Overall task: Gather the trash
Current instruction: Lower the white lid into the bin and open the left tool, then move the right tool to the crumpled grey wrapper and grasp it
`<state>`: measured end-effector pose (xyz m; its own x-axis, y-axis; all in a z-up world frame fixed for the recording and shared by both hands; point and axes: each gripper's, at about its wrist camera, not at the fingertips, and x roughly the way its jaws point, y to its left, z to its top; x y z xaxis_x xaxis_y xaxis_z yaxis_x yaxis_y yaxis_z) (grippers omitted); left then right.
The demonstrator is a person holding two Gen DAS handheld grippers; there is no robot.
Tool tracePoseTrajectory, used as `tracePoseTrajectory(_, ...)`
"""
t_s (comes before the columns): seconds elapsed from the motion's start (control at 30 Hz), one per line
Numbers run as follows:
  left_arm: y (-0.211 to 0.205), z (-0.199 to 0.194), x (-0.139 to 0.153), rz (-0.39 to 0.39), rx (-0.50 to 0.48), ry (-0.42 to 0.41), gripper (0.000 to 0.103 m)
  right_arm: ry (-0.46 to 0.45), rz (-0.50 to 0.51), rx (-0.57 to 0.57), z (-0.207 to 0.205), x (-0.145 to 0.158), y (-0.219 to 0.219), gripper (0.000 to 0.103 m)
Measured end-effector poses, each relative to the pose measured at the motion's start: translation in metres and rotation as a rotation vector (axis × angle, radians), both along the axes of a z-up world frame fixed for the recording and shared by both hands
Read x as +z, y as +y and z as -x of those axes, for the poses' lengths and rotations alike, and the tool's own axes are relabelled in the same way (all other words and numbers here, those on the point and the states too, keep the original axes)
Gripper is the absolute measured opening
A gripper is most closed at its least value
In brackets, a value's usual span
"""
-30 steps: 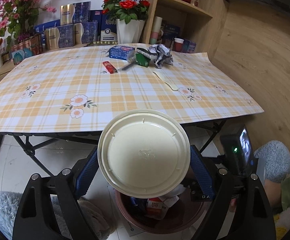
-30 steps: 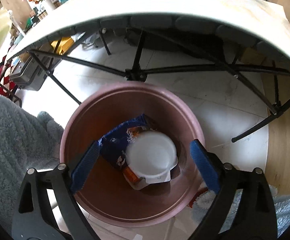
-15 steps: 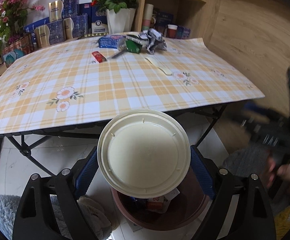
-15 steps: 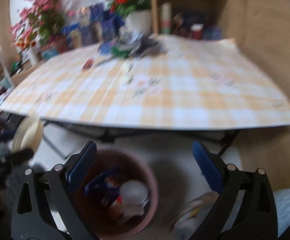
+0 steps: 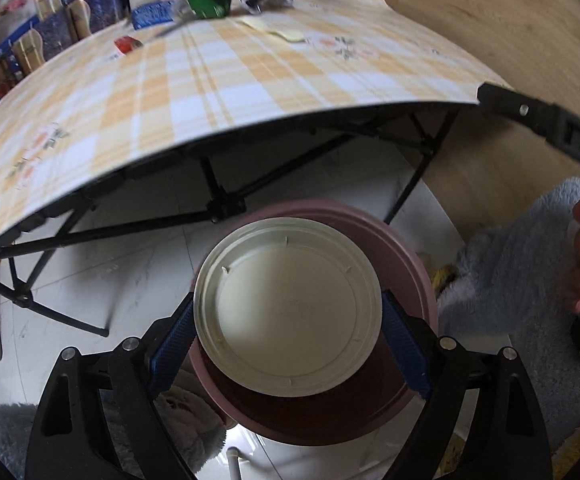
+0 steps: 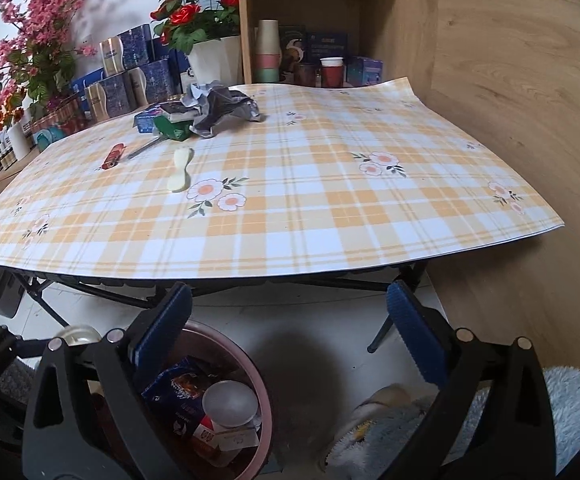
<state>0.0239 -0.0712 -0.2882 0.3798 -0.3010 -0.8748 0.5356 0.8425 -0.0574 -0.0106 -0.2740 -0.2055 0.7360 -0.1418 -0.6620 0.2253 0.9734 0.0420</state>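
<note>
The left gripper (image 5: pixel 287 330) is clamping a cream lid (image 5: pixel 287 308) above the pink bin (image 5: pixel 418 264). The right gripper (image 6: pixel 290 344) is hanging spread and empty before the table (image 6: pixel 310 216), where a crumpled wrapper (image 6: pixel 221 110), spoon (image 6: pixel 179 170) and lighter (image 6: pixel 113 156) are lying.

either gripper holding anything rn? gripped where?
Left gripper holds the cream round lid by opposite rim edges, above the pink bin. Right gripper is open and empty.
</note>
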Motion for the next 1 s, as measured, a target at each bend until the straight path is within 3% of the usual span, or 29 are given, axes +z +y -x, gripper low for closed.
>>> tracePoseTrajectory(0.2,0.000,-0.005,-0.008,0.001,-0.002,0.041,0.088,0.002,-0.008,-0.014,0.002,0.000,-0.003,0.096)
tracePoseTrajectory(0.6,0.002,-0.003,0.001,0.024,0.009,0.018,0.090,0.009,-0.012,-0.015,-0.001,-0.002,-0.004,0.097)
tracePoseTrajectory(1.0,0.026,-0.003,0.038,0.122,0.138,-0.164,0.090,0.005,-0.043,-0.011,-0.001,-0.003,-0.007,0.097)
